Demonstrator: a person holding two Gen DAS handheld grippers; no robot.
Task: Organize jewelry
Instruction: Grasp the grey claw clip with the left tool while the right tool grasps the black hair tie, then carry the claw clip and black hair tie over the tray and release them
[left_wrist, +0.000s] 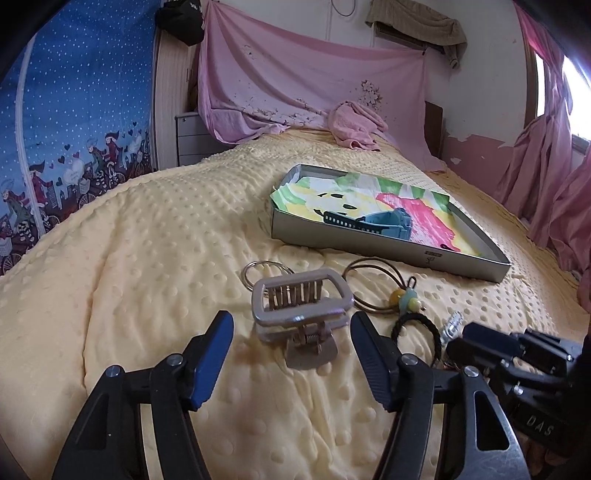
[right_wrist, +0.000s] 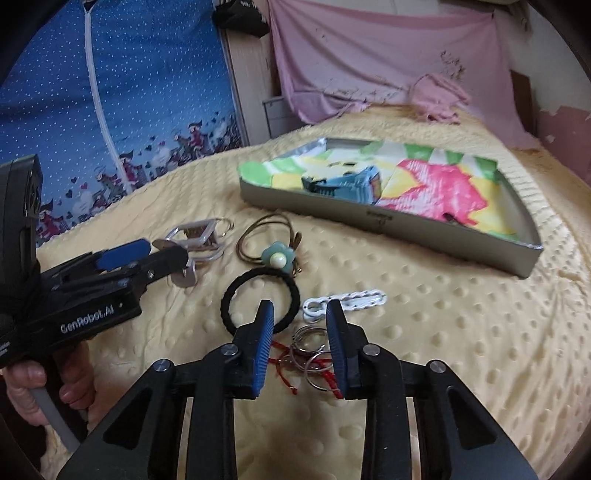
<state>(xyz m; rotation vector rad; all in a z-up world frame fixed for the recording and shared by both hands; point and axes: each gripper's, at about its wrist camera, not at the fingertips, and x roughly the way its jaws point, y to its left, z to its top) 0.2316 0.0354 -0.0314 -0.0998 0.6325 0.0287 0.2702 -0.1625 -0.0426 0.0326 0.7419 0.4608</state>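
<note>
Left gripper (left_wrist: 291, 332) angles down over the yellow dotted blanket (left_wrist: 147, 258), fingers apart on either side of the beige claw hair clip (left_wrist: 295, 314), pads not touching it. Right gripper (right_wrist: 299, 347) tilts down likewise, jaws narrowed but unclosed over a cluster of metal rings on red thread (right_wrist: 310, 358), beside the black hair tie (right_wrist: 258, 299). A hand (right_wrist: 33, 387) grips the left tool's handle. The grey tray (left_wrist: 388, 247), farther back, holds a blue clip (left_wrist: 388, 221)
</note>
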